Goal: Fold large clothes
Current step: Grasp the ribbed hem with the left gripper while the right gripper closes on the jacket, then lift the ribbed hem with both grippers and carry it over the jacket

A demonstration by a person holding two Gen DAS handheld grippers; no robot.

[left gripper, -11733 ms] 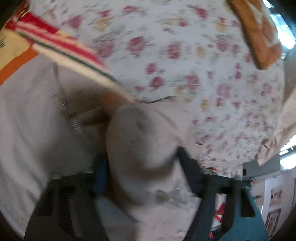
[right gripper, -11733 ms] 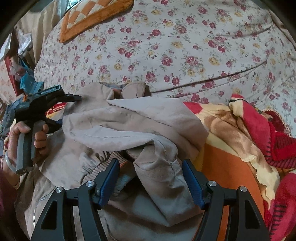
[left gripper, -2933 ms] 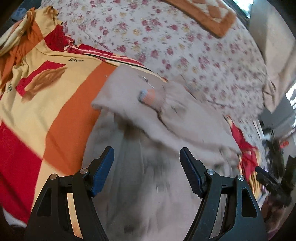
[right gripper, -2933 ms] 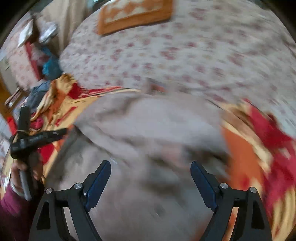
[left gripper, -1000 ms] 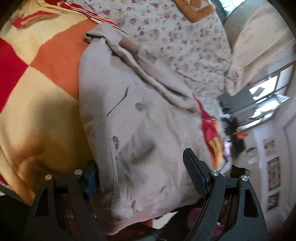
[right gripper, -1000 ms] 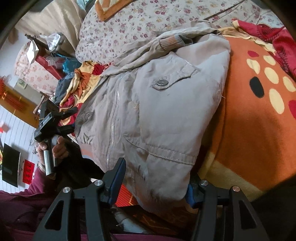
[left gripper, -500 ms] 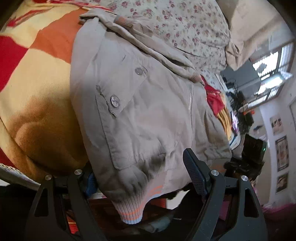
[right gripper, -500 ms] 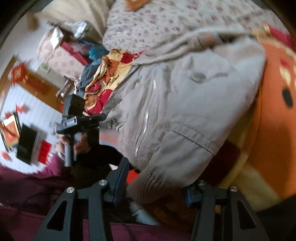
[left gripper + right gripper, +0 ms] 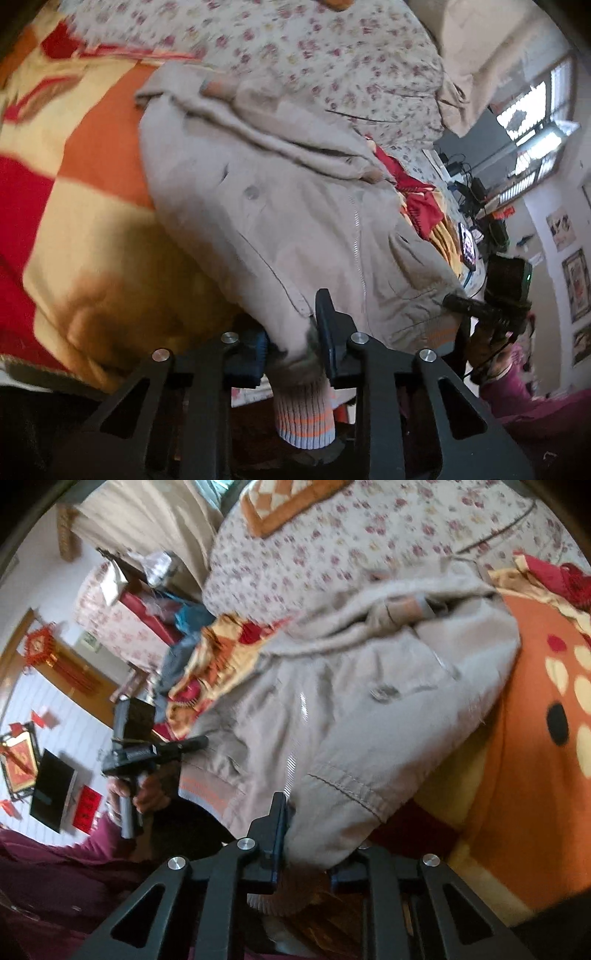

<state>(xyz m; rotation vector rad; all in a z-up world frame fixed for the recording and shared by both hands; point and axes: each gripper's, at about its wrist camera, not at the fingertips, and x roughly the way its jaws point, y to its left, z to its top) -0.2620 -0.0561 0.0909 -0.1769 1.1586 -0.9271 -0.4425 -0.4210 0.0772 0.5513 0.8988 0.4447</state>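
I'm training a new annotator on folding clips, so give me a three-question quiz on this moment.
1. True or false: both tongs, left tongs and right tongs, are shut on the beige jacket.
2. Which part do the left tongs pinch? A) collar B) ribbed striped hem C) sleeve cuff
3. Fill in: the jacket lies on an orange, yellow and red ____.

Key: 1 true; 2 B; 3 blanket.
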